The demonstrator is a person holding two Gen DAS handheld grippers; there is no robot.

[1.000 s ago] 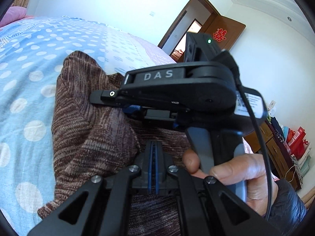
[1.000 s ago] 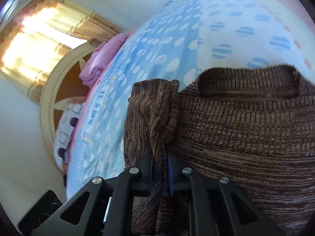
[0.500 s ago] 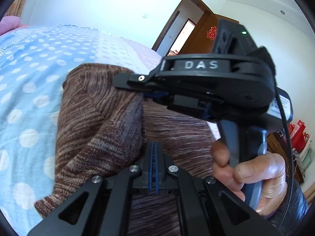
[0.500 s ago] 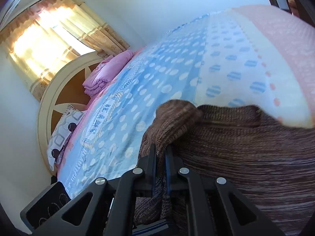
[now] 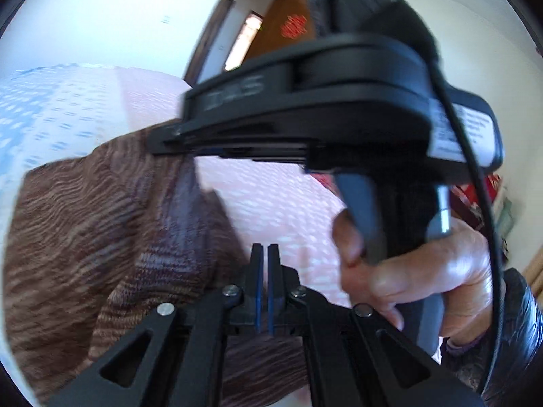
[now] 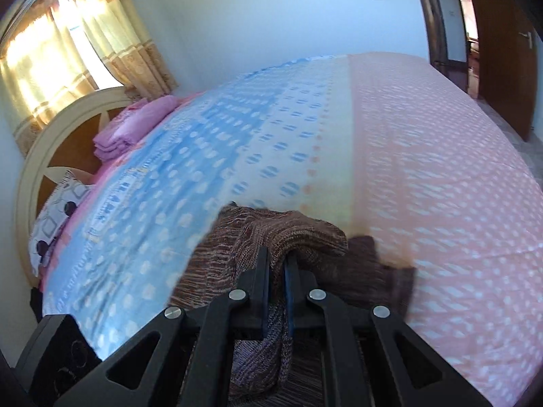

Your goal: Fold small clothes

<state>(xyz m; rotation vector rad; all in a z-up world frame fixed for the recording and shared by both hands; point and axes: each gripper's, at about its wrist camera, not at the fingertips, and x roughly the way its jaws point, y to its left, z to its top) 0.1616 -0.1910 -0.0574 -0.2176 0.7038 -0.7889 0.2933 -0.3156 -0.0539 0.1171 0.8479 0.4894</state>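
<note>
Fingers point(image 6: 261, 288) of the right gripper point(image 6: 276, 291) are pinched on a bunched fold of the brown knit sweater point(image 6: 298, 237), the cloth squeezed between them and spilling down beneath the linkage. In the left wrist view, the left gripper point(image 5: 264, 285) has its fingers point(image 5: 256, 271) nearly pressed together with only a thin slit between them; whether any knit is caught low in that slit I cannot tell, as the sweater point(image 5: 85, 220) lies close against them on the left and below. There is one sweater, two grippers, and one hand in sight: the person's right hand point(image 5: 417, 271) wrapped round the black handle of the right gripper point(image 5: 305, 125), which looms across the left camera and blocks much of the room behind; its tip reaches the raised edge of the knit. The sweater sits on the bed point(image 6: 441, 156), lifted and rumpled near the boundary where the blue dotted part of the cover meets the pink part. Farther up the bed lie one folded pink bundle point(image 6: 135, 125) and one patterned pillow point(image 6: 57, 217) against the rounded headboard point(image 6: 37, 156). Beyond that hang sunlit curtains point(image 6: 68, 44), and to the right a brown door point(image 6: 499, 51) stands open.
</note>
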